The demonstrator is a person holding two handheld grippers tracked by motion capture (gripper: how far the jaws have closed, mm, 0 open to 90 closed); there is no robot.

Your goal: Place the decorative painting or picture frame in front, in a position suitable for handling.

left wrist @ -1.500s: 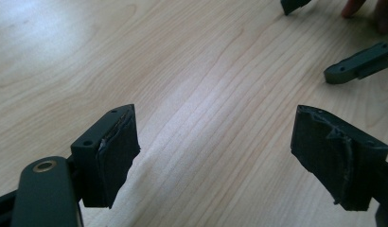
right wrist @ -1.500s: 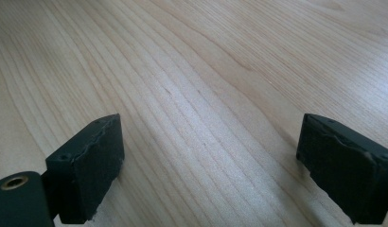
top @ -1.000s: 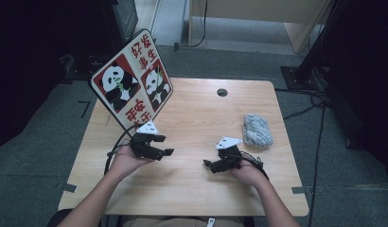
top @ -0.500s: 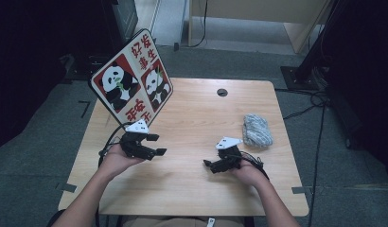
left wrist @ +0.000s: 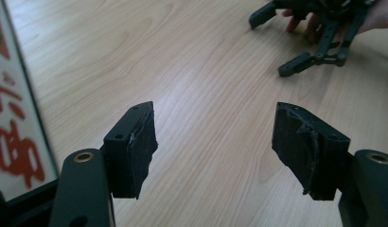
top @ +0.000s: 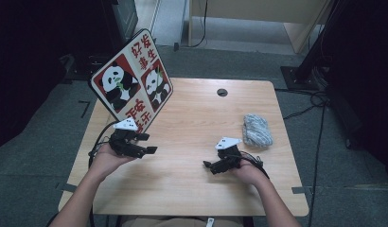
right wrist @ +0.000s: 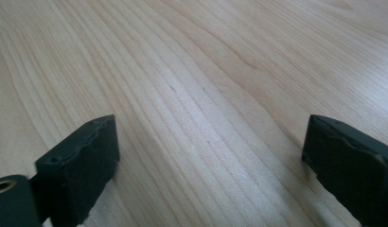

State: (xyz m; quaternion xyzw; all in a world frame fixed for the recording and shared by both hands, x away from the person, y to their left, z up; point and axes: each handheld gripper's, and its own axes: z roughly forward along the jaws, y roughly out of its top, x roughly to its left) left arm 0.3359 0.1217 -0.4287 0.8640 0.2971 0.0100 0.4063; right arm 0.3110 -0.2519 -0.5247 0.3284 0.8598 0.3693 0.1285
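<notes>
A person holds a black gripper in each hand above a light wooden table (top: 197, 123). My left gripper (top: 150, 144) hovers near the table's left side, just in front of a panda sign (top: 131, 82). Its jaws stand open with nothing between them (left wrist: 216, 146); the sign's red and white face (left wrist: 14, 118) is close on its left. My right gripper (top: 209, 167) rests low at the table's front middle, jaws open over bare wood (right wrist: 211, 161). The left gripper view also shows the right gripper (left wrist: 320, 33) across the table.
A crumpled grey cloth (top: 257, 130) lies at the right, just behind the right hand. A round cable hole (top: 222, 92) sits near the table's far edge. Cables trail from both grippers. Dark floor and stands surround the table.
My left gripper has moved to the left, closer to the panda sign. The right gripper has stayed where it was.
</notes>
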